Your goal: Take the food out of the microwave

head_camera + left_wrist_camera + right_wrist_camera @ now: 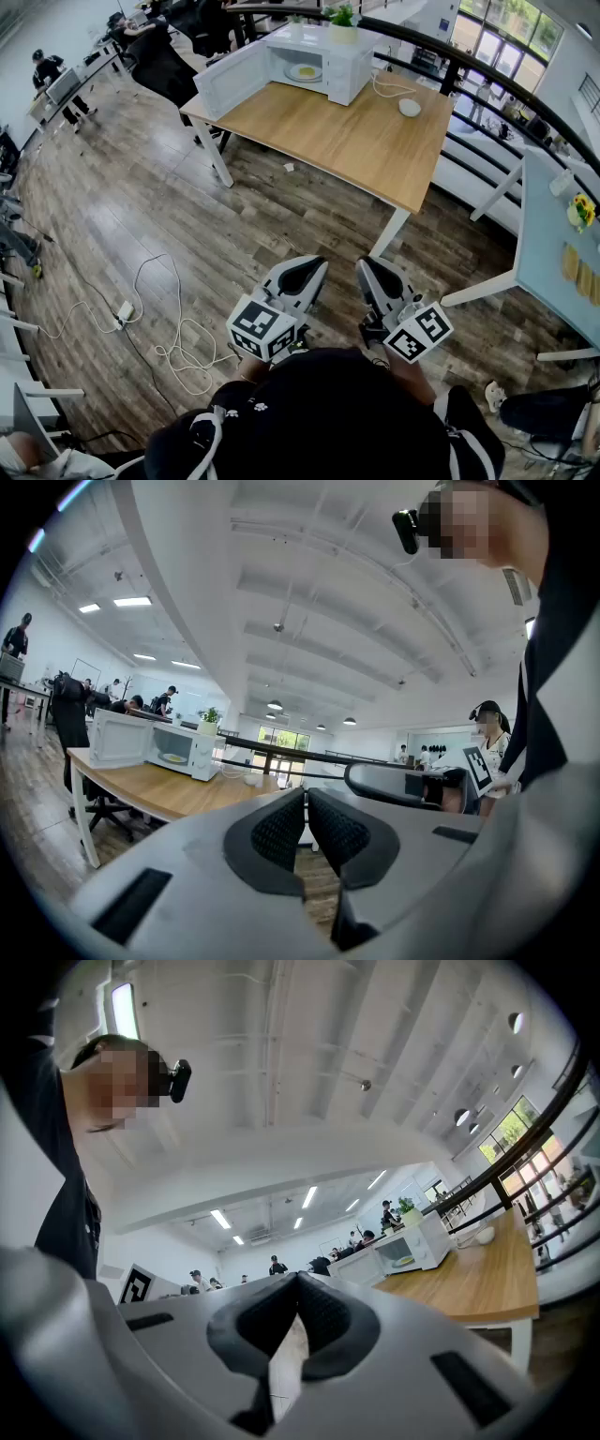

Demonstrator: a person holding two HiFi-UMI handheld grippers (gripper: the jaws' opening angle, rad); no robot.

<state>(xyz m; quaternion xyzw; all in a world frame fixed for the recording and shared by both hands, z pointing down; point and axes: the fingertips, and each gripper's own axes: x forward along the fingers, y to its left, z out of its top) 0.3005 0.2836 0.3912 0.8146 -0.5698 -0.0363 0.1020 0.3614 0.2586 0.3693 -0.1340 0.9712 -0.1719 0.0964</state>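
Wooden table (356,141) bears the open microwave (349,70), plant (343,17) on top.

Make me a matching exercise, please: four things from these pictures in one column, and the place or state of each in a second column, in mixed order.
Things
1. microwave
2. plate of food
3. potted plant
4. left gripper

Place or state
a. stands on top of the microwave
b. door swung open
c. jaws together, nothing between them
d. lies inside the microwave

Pairs: 1-b, 2-d, 3-a, 4-c
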